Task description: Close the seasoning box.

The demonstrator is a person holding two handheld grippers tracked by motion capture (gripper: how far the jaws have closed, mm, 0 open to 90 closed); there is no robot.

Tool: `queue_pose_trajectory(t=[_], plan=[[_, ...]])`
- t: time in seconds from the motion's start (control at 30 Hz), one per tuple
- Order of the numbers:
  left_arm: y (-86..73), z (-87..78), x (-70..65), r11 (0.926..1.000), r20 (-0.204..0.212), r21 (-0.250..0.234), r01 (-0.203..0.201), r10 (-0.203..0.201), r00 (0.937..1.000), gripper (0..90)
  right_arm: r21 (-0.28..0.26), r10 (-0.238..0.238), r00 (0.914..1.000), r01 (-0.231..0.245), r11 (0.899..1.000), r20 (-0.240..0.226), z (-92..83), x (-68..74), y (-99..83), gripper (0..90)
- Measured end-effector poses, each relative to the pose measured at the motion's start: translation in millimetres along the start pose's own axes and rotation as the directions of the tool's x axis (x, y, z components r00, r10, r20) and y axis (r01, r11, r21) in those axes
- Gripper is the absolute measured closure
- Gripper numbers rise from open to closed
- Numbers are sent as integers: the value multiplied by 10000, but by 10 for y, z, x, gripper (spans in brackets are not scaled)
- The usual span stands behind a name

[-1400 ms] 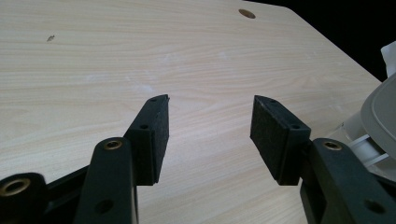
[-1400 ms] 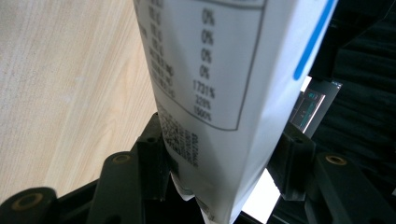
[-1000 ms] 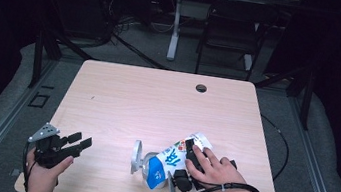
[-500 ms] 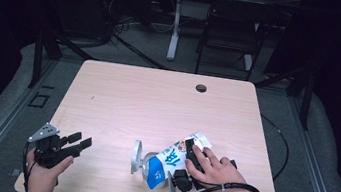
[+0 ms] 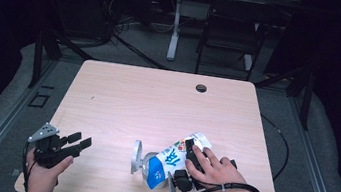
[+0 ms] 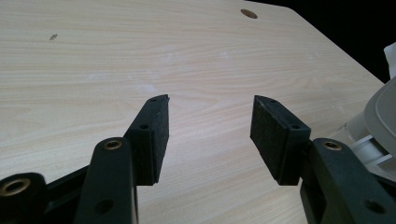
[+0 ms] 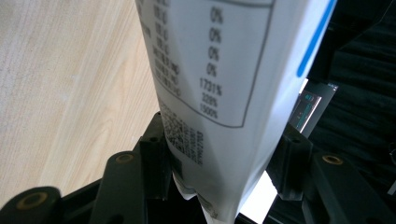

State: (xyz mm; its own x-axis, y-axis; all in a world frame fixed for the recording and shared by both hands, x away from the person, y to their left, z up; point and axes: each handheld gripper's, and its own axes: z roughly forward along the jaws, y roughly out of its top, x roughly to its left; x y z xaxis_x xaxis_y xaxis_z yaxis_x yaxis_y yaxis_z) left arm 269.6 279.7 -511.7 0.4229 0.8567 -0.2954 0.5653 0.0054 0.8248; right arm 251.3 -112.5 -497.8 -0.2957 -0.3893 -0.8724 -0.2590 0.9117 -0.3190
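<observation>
Both pads of the right hand-held gripper (image 7: 219, 172) clamp the white carton (image 7: 219, 84).

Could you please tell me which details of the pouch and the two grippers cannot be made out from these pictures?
- Pouch: in the high view its print is too small to read, and the person's right hand covers its right end.
- Pouch label: in the right gripper view the left-hand text column is blurred, and the frame's top edge cuts it off.
- Right gripper: the pouch hides both pad faces.
- Grey disc: cut off by the left gripper view's right edge.
</observation>
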Motion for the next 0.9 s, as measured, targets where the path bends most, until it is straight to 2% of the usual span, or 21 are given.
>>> queue_pose_trajectory(t=[0.1, 0.17, 0.2, 0.23, 0.27, 0.43, 0.9], plan=[[0, -3, 6, 10000, -20, 25, -4, 4, 10000, 478, 82, -82, 10000, 82, 9999, 20, -5, -2, 2, 493], [-1, -3, 6, 10000, -21, 26, 7, -7, 10000, 478, -79, 75, 10000, -75, 9999, -23, 5, 7, 1, 494], [-1, -3, 6, 10000, -21, 25, 7, -7, 10000, 477, 95, -92, 10000, 92, 9999, 29, -5, 0, 3, 495], [-1, -3, 6, 10000, -21, 23, 11, -11, 10000, 478, -47, 17, 10000, -17, 10000, 6, 4, 8, 3, 496], [-1, -3, 6, 10000, -21, 24, 12, -12, 10000, 478, 108, -142, 9999, 141, 9998, 64, -5, 1, 5, 497], [-2, -5, 7, 10000, -27, 9, 58, -58, 10000, 478, 154, -248, 9996, 246, 9996, 140, -10, 2, 8, 501], [-7, 0, 14, 10000, -37, 33, 68, -68, 10000, 478, 77, -267, 9992, 265, 9996, 285, -11, 21, 7, 512]])
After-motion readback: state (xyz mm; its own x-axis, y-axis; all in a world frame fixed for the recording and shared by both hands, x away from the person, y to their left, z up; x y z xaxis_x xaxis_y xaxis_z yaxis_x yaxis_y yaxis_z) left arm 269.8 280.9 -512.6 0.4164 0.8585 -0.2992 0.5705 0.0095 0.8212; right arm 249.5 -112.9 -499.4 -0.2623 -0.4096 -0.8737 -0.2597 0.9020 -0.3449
